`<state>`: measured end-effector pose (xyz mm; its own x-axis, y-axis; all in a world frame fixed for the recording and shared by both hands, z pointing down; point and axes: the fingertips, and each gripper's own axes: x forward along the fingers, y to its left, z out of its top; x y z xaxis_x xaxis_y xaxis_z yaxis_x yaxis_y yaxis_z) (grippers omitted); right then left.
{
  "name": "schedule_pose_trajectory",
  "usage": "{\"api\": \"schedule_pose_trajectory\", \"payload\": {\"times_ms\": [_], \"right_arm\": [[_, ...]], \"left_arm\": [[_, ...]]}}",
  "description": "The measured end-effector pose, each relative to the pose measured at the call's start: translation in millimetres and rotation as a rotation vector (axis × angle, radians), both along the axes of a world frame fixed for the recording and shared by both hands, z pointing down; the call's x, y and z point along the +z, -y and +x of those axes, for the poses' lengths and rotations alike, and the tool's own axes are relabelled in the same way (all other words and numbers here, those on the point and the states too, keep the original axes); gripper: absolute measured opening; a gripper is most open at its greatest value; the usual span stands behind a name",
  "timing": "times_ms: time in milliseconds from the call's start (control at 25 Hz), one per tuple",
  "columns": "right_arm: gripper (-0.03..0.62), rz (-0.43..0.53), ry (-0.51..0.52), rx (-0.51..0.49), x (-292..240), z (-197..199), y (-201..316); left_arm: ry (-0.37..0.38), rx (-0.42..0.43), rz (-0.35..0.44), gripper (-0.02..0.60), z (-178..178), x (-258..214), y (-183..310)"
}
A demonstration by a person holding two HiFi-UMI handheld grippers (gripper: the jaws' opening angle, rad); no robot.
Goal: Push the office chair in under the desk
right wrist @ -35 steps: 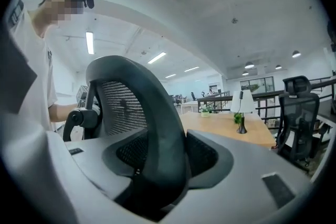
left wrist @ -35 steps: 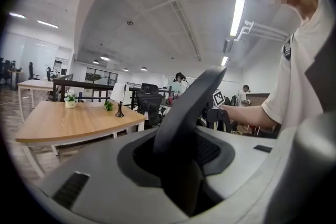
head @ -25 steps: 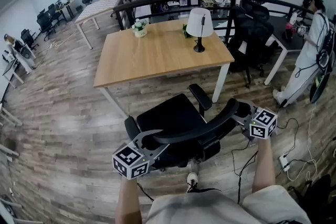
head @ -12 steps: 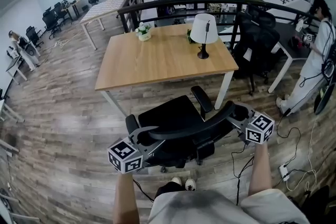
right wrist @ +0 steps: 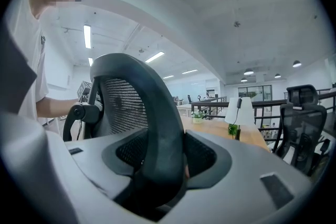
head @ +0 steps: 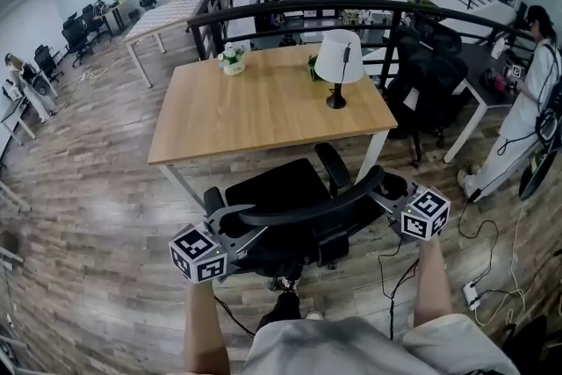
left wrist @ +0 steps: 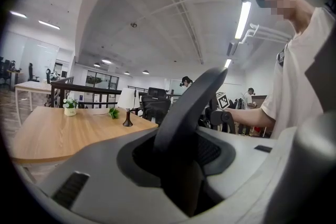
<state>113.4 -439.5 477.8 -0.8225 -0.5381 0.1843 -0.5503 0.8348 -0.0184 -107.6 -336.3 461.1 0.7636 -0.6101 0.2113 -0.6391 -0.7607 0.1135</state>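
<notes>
We hold the office chair (head: 279, 189) by its curved backrest rim. The left gripper (head: 248, 221) pinches the rim's left end and the right gripper (head: 385, 189) pinches its right end. The seat lies just ahead of our fingers, its front reaching the near edge of the desk (head: 255, 105) beyond.

black mesh-backed office chair (head: 281, 187), pale wood desk (head: 246, 110), white-shaded lamp (head: 338, 57) on black stem, grey-brown plank floor (head: 97, 215).
</notes>
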Motion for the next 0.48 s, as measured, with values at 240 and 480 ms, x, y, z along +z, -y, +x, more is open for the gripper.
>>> {"api": "schedule_pose_trajectory", "payload": {"times_ms": [240, 480], "right_arm": [[0.241, -0.005, 0.000, 0.011, -0.6, -18.5, 49.3], [0.241, -0.005, -0.007, 0.029, -2.5, -41.1, 102.4]], "left_arm": [[-0.015, 0.011, 0.002, 0.173, -20.0, -1.1, 51.7], [-0.002, 0.032, 0.012, 0.175, -44.4, -2.5, 109.0]]}}
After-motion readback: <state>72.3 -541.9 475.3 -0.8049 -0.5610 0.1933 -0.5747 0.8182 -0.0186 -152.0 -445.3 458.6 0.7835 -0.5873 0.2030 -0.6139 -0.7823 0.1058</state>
